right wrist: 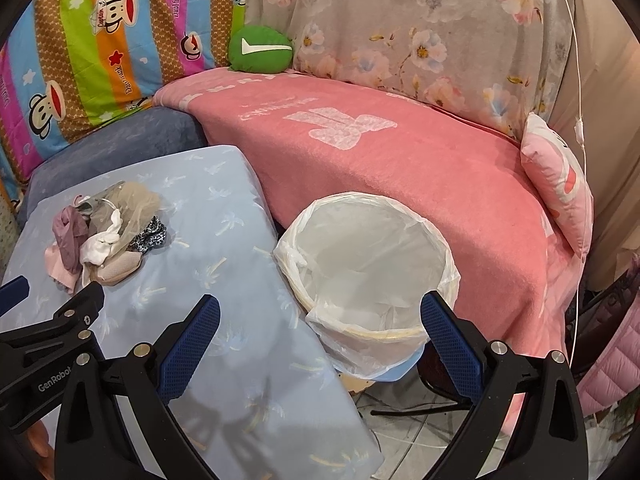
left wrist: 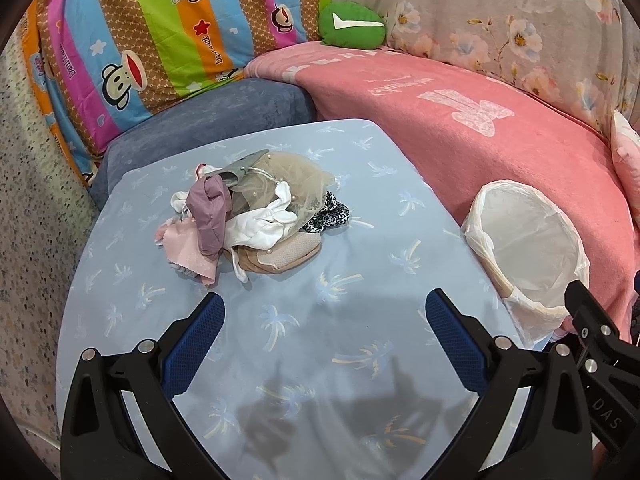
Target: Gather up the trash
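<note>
Spread tongs [left wrist: 324, 312], trash pile [left wrist: 252, 208] beyond

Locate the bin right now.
The bin, lined with a clear bag, stands off the table's right edge, against the pink-blanketed sofa. In the right wrist view it sits centre frame, empty as far as visible.

the bin [left wrist: 528, 256] base is hidden behind the table [left wrist: 280, 340] edge.
</note>
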`<move>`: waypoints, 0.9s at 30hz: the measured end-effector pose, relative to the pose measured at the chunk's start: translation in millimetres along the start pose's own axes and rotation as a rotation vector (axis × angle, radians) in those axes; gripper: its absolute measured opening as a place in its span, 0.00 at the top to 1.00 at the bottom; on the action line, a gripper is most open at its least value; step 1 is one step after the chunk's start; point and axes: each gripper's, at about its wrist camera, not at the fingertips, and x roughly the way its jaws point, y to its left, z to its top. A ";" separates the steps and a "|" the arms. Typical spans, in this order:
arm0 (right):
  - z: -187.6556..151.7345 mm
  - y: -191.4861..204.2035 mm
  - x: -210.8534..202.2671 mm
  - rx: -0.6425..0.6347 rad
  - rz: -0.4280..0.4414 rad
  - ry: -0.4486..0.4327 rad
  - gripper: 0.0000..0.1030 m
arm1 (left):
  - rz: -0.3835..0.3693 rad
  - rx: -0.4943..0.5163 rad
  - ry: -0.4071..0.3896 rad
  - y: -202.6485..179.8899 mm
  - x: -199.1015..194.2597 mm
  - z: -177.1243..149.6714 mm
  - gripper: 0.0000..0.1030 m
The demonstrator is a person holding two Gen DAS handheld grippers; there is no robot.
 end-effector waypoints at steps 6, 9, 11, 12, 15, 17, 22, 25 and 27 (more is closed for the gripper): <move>3.5 6.1 1.2 0.002 -0.001 -0.013 0.06 | 0.007 -0.003 0.002 7.2 4.9 0.5 0.07; 5.4 10.9 2.2 0.004 0.005 -0.018 0.06 | 0.014 -0.001 0.002 14.8 9.9 2.2 0.07; 6.6 15.4 2.3 0.003 0.009 -0.023 0.06 | 0.017 -0.001 0.003 19.5 13.2 3.8 0.06; 7.9 18.2 2.6 0.001 0.011 -0.027 0.06 | 0.018 -0.003 0.002 22.4 14.9 4.4 0.06; 11.6 28.4 3.3 -0.008 0.016 -0.037 0.06 | 0.036 -0.009 -0.007 34.3 20.5 6.7 0.06; 14.1 35.0 4.9 -0.011 0.021 -0.040 0.06 | 0.048 -0.015 -0.013 43.0 23.8 8.6 0.06; 21.4 51.9 10.9 -0.016 0.039 -0.044 0.06 | 0.043 -0.045 -0.009 70.3 37.4 17.4 0.06; 24.2 64.2 15.3 -0.019 0.057 -0.043 0.06 | 0.058 -0.063 -0.018 87.5 45.2 24.0 0.07; 26.2 73.1 18.0 -0.024 0.071 -0.042 0.06 | 0.066 -0.078 -0.016 97.6 51.0 27.6 0.07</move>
